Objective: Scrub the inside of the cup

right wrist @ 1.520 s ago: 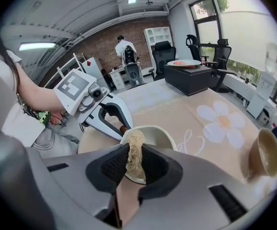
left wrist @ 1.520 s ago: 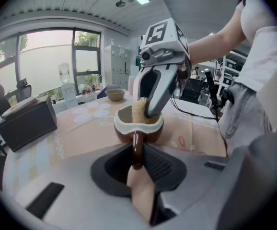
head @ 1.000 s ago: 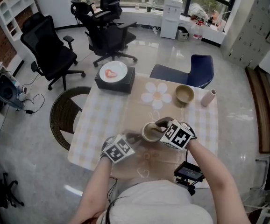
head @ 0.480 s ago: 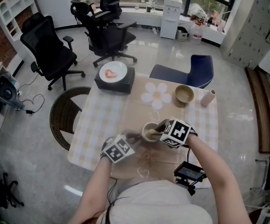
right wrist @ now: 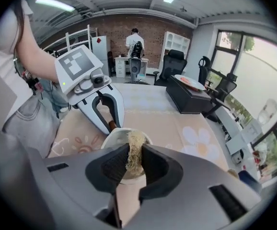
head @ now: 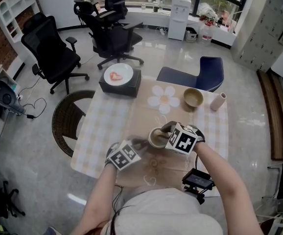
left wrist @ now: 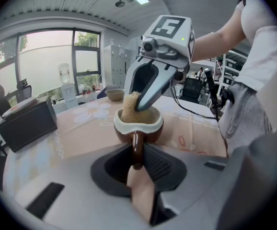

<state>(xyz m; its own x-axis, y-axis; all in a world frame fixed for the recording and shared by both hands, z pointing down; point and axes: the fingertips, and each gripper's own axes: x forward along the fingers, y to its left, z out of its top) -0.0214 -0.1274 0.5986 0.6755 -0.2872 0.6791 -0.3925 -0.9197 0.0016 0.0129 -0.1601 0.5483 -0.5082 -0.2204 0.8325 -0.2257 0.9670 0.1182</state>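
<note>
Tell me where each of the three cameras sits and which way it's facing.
Head view: on the person's head, looking steeply down at the table; left arm, right arm, left claw and right claw show.
Left gripper view: on the left claw, looking along its jaws at the cup, whose handle they clamp; right claw and right arm show.
Right gripper view: on the right claw, looking down into the cup past the scrubber it grips; left claw and left arm show.
Shared: both gripper views see the cup from opposite sides.

right gripper point(right wrist: 134, 158) rolled a little, its marker cube point(head: 181, 140) shifted closer to the cup point(head: 155, 138)
</note>
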